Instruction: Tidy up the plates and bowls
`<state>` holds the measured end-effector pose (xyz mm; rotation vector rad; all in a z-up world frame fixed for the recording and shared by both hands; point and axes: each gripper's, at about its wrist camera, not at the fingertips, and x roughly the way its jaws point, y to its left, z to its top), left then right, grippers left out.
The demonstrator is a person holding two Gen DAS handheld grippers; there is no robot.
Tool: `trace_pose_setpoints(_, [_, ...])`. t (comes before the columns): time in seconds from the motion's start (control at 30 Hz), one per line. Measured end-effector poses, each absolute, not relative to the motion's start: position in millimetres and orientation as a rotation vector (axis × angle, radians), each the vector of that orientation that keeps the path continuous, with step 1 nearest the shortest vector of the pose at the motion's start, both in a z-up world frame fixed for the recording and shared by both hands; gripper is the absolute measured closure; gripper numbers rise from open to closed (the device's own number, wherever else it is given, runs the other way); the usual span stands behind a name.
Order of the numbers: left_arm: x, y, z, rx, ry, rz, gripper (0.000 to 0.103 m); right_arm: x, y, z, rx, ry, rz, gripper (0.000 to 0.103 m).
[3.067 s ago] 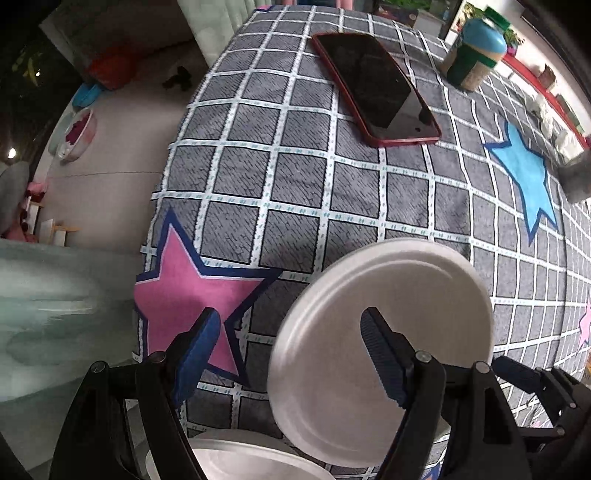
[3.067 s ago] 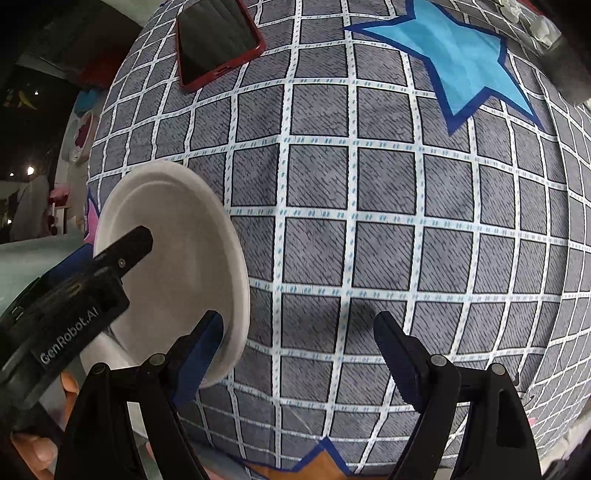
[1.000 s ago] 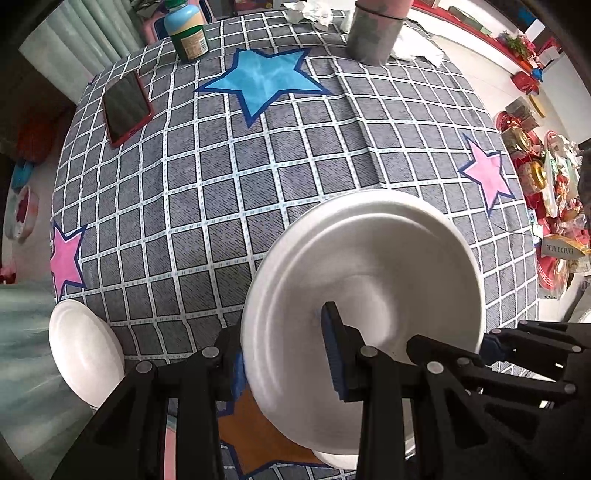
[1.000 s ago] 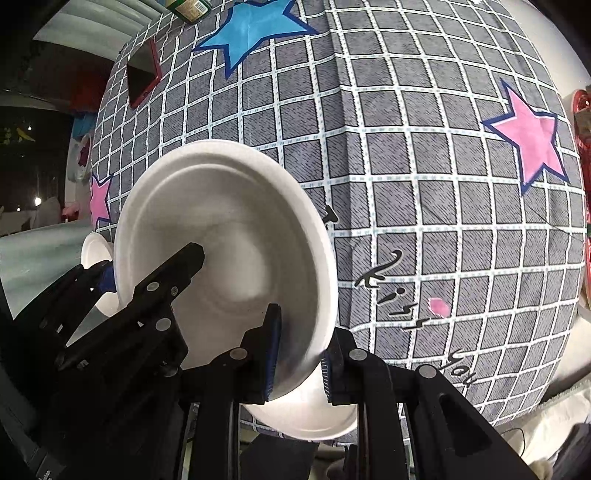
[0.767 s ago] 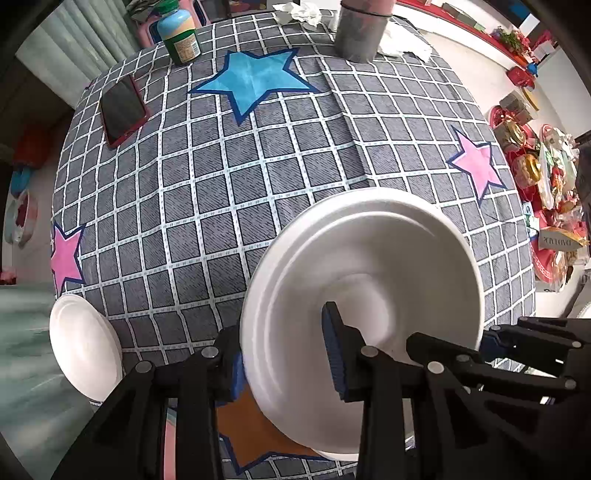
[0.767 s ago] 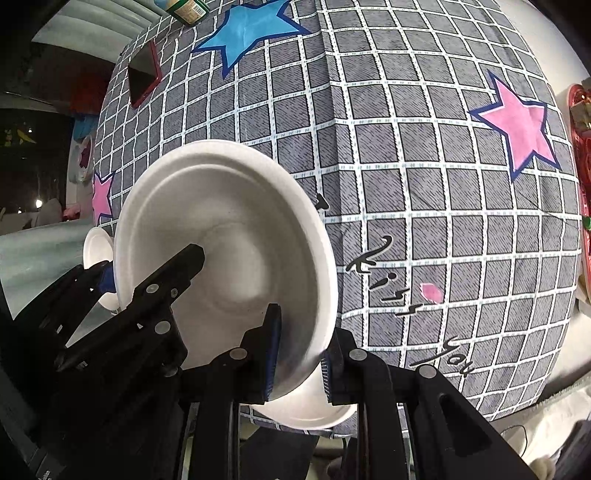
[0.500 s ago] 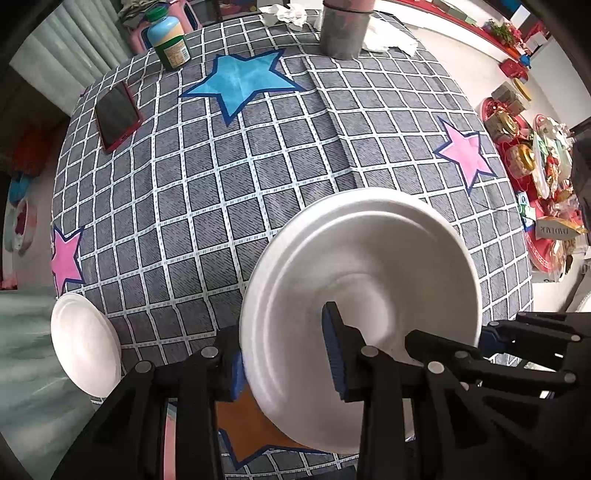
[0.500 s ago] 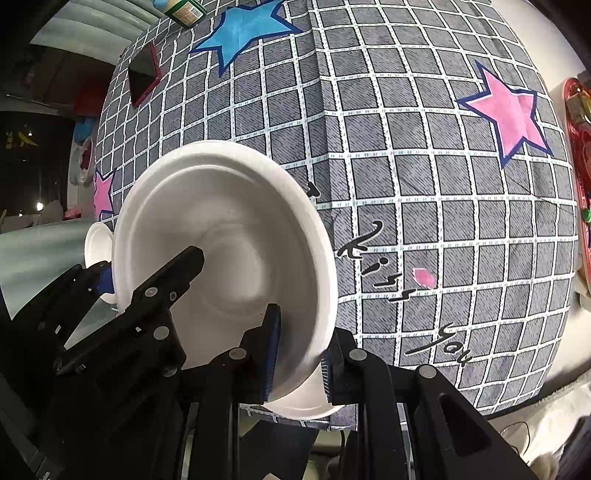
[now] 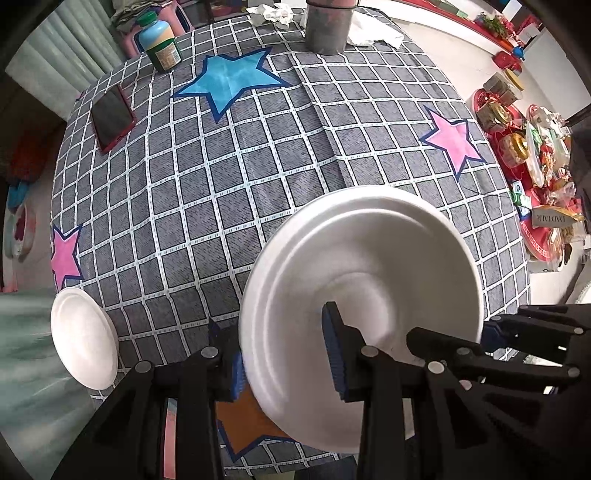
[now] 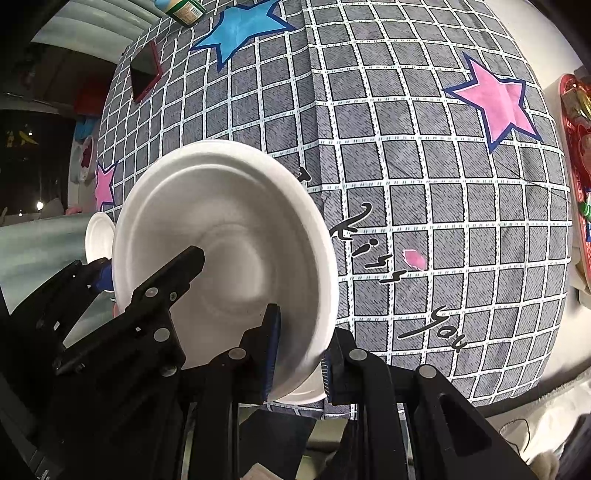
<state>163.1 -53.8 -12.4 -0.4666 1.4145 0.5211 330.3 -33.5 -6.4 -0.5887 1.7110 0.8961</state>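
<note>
A large white foam plate [image 9: 365, 258] is held high above the table by both grippers. My left gripper [image 9: 284, 354] is shut on its near left rim. My right gripper [image 10: 299, 354] is shut on its near right rim; the plate also shows in the right wrist view [image 10: 221, 236]. A smaller white plate [image 9: 83, 347] lies at the table's near left edge and shows in the right wrist view [image 10: 96, 232] too. Another white dish [image 10: 303, 395] peeks out under the held plate at the near edge.
The round table [image 9: 236, 166] has a grey checked cloth with stars. At the far side stand a red phone [image 9: 110, 116], a green-lidded jar [image 9: 160, 46], a grey cylinder [image 9: 327, 26] and tissues [image 9: 373, 35]. Red trays of goods [image 9: 532, 155] lie on the floor to the right.
Earlier both grippers were open low over the table near the plate. Both are shut on its rim and have lifted it; over the last second the view has risen a little further.
</note>
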Motion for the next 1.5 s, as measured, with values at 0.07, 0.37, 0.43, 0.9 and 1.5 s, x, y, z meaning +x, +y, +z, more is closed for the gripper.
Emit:
trace_pose_setpoints(0.07, [162, -58, -12, -0.466, 1.416, 0.520, 0.065, 329, -35, -6, -0.591, 1.711, 0.899, 0.081])
trace_pose_setpoints(0.37, [159, -49, -23, -0.476, 1.409, 0.506, 0.065, 325, -49, -2, -0.588, 1.717, 0.901, 0.081])
trace_pose_setpoints(0.43, [155, -55, -23, -0.473, 1.411, 0.502, 0.065, 323, -51, -2, -0.589, 1.717, 0.901, 0.081])
trace_pose_setpoints(0.9, [123, -72, -67, -0.507, 1.488, 0.457, 0.064, 310, -89, -26, -0.603, 1.794, 0.876, 0.081])
trace_pose_setpoints(1.5, [49, -54, -102, -0.618, 1.512, 0.548, 0.023, 320, -118, -33, -0.592, 1.785, 0.787, 0.019])
